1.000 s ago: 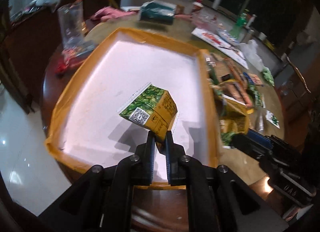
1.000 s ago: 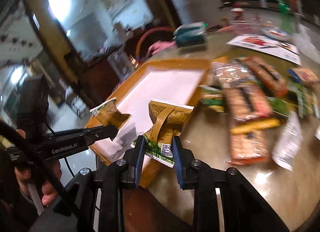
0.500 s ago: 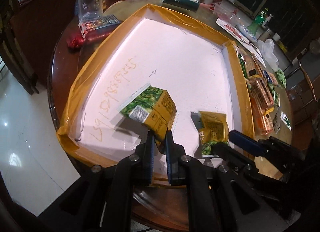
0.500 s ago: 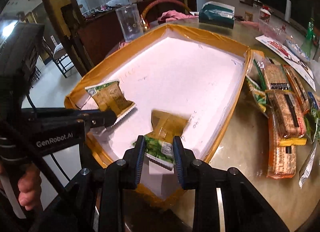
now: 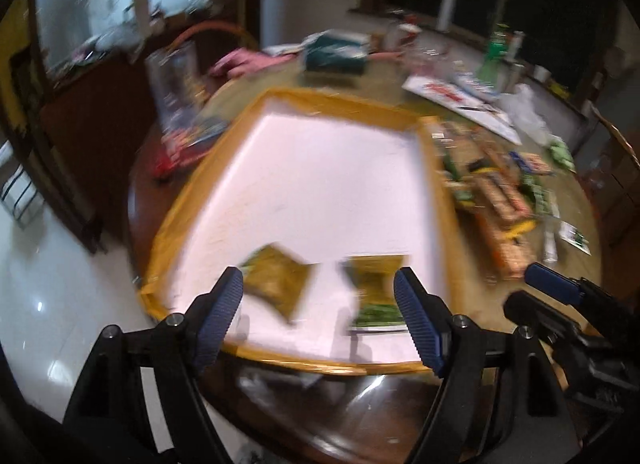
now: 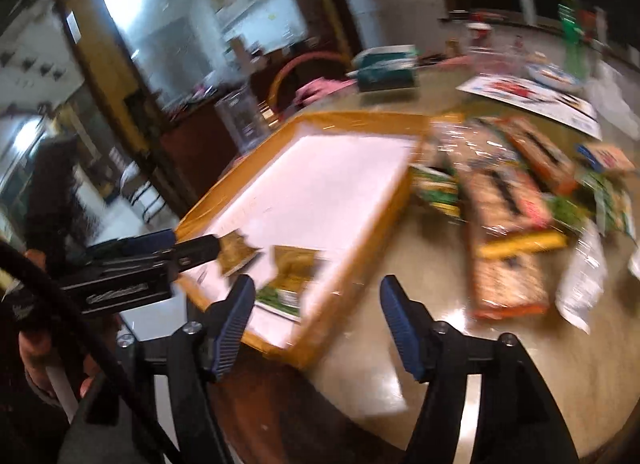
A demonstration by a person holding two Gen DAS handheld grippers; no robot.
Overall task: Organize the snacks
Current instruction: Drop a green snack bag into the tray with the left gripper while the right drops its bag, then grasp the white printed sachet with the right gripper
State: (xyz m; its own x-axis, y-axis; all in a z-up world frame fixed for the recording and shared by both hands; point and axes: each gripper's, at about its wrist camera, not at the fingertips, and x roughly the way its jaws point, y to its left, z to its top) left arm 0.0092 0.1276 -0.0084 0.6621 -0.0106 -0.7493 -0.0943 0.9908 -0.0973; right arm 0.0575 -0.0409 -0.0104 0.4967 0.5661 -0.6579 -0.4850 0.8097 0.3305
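We note two green-and-yellow snack packets (image 5: pixel 280 284) (image 5: pixel 376 288) lying in the white tray (image 5: pixel 434 168) near its front edge; print too blurred to read. Left gripper (image 5: pixel 318 320) and right gripper (image 6: pixel 316 320) have just been opening, jaws apart, nothing between them

Motion blur leaves no text legible in either view; the printed faces of the two snack packets (image 5: pixel 280 284) (image 5: pixel 376 288) in the tray (image 5: pixel 436 168) are smeared; the white poster (image 6: pixel 532 98) on the table (image 6: pixel 400 248) shows only red marks; lettering on the left gripper's (image 6: pixel 192 250) body cannot be read.
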